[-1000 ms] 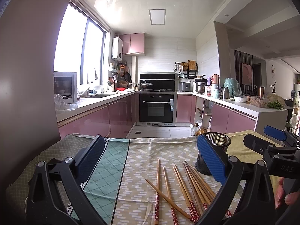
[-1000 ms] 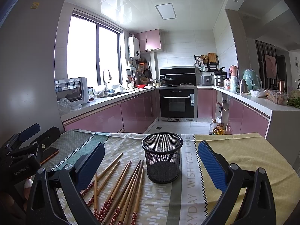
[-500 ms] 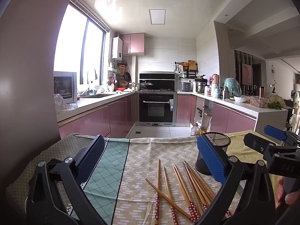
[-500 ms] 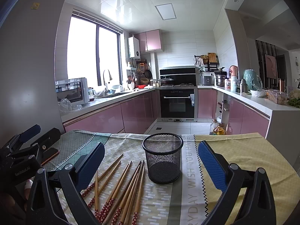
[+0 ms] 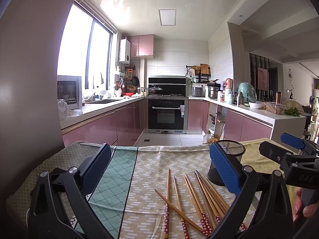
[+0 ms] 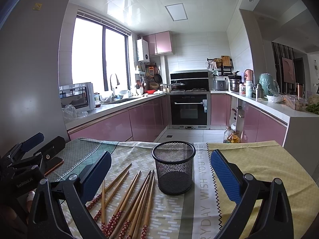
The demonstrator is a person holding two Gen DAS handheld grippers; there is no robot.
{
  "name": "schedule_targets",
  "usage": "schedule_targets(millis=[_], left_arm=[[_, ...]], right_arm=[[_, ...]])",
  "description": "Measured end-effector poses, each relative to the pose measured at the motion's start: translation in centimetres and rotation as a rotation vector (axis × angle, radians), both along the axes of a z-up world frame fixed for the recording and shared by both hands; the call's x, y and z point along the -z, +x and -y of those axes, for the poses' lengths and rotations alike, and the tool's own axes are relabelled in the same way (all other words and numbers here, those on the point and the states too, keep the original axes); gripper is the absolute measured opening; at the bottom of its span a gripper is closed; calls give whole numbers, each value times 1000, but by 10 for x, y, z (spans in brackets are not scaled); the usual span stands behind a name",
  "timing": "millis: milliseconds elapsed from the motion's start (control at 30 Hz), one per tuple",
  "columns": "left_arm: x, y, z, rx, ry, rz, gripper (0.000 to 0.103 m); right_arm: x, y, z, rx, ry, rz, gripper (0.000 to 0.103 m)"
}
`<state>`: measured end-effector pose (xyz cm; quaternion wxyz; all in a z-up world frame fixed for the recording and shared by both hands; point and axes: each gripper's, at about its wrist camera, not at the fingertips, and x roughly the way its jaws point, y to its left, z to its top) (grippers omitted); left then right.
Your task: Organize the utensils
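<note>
Both the left tool (image 5: 159, 171) and right tool (image 6: 161, 176) gaped wide, empty; chopsticks (image 6: 129, 195) lay at lower centre beside the mesh cup (image 6: 173, 167).

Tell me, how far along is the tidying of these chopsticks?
Nothing looks done yet: the mesh cup stands empty and the chopsticks all lie loose on the tablecloth. Nothing is in hand: the left gripper and right gripper are open and hold nothing. Every chopstick is left.

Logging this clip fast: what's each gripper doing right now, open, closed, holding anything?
Left gripper: open, holding nothing, above the chopsticks.
Right gripper: open, holding nothing, the mesh cup between its fingers.
</note>
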<state>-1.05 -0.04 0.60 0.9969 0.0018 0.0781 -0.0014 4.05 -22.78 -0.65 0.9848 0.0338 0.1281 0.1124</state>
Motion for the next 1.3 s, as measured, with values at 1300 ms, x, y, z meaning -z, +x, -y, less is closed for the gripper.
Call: schedule_targets(millis=[1300], left_arm=[[7,-2,1,1,3,-11,97]], right_arm=[[0,-2,0,-2,4,-3,97]])
